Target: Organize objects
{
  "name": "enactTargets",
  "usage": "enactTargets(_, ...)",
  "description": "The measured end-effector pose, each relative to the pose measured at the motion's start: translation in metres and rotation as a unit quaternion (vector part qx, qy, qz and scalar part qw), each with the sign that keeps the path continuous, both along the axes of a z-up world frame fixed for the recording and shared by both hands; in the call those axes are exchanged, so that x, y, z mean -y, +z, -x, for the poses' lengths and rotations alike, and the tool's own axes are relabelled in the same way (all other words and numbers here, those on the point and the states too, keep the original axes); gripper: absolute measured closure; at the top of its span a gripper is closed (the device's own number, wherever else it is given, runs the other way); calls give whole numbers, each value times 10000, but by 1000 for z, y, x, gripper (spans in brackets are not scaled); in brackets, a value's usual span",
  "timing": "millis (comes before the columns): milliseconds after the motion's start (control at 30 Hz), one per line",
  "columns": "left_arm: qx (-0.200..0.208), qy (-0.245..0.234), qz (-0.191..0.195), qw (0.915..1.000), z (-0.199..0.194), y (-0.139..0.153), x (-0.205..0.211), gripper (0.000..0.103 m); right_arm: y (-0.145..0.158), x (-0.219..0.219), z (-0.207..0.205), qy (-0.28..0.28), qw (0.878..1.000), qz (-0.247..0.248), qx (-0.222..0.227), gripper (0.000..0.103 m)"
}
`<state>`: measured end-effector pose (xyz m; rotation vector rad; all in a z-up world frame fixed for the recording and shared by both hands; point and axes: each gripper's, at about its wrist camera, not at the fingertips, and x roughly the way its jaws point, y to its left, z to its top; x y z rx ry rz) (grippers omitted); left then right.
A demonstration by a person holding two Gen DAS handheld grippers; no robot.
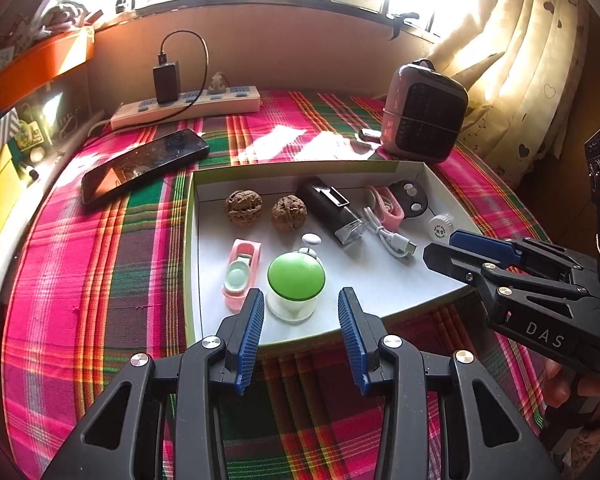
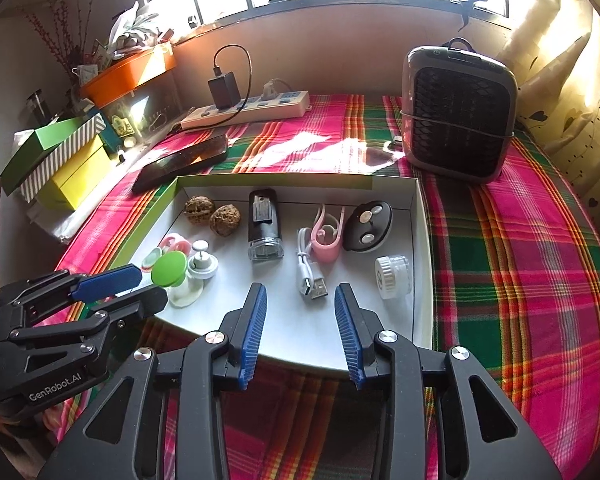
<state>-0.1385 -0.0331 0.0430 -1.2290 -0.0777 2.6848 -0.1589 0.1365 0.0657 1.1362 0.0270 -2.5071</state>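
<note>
A shallow white box (image 1: 296, 169) (image 2: 423, 240) lies on the plaid cloth. It holds two walnuts (image 1: 244, 208) (image 2: 225, 220), a black lamp (image 1: 330, 210) (image 2: 263, 220), a pink strap (image 2: 327, 236), a black oval fob (image 2: 367, 226), a white USB cable (image 1: 392, 238) (image 2: 310, 276), a white round cap (image 2: 392, 276), a pink case (image 1: 242, 272) and a green-topped white pot (image 1: 296, 286) (image 2: 171, 270). My left gripper (image 1: 301, 303) (image 2: 153, 287) is open, its tips on either side of the pot without pressing it. My right gripper (image 2: 300, 294) (image 1: 441, 245) is open over the box's near edge, just short of the cable's plug.
Behind the box lie a black phone (image 1: 144, 164) (image 2: 182, 162) and a power strip (image 1: 188, 108) (image 2: 248, 110) with a charger plugged in. A small fan heater (image 1: 424, 112) (image 2: 458, 112) stands at the back right by a curtain. Stacked boxes (image 2: 60, 160) crowd the left edge.
</note>
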Motion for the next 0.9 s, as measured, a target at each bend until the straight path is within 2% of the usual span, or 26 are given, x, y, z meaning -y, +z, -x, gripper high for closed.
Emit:
enactTargets(167, -58, 72, 73, 9999, -11, 4, 0, 66, 3, 1, -12, -34, 10000, -18, -68, 63)
enactTargets(233, -122, 143, 163, 9997, -16, 5, 0, 66, 4, 1, -18, -55, 9999, -49, -128, 58)
enactTargets(467, -249, 264, 405, 9985, -32, 7, -2, 66, 8, 3, -38, -102, 9994, -165, -293, 52)
enactTargets(533, -224, 244, 355, 9988, -36, 7, -3, 66, 6, 4, -43, -137, 9990, -278, -328, 50)
enactTargets(900, 78, 370, 404, 9985, -53, -14, -8, 66, -23, -2, -58, -465, 9973, -569, 79, 48)
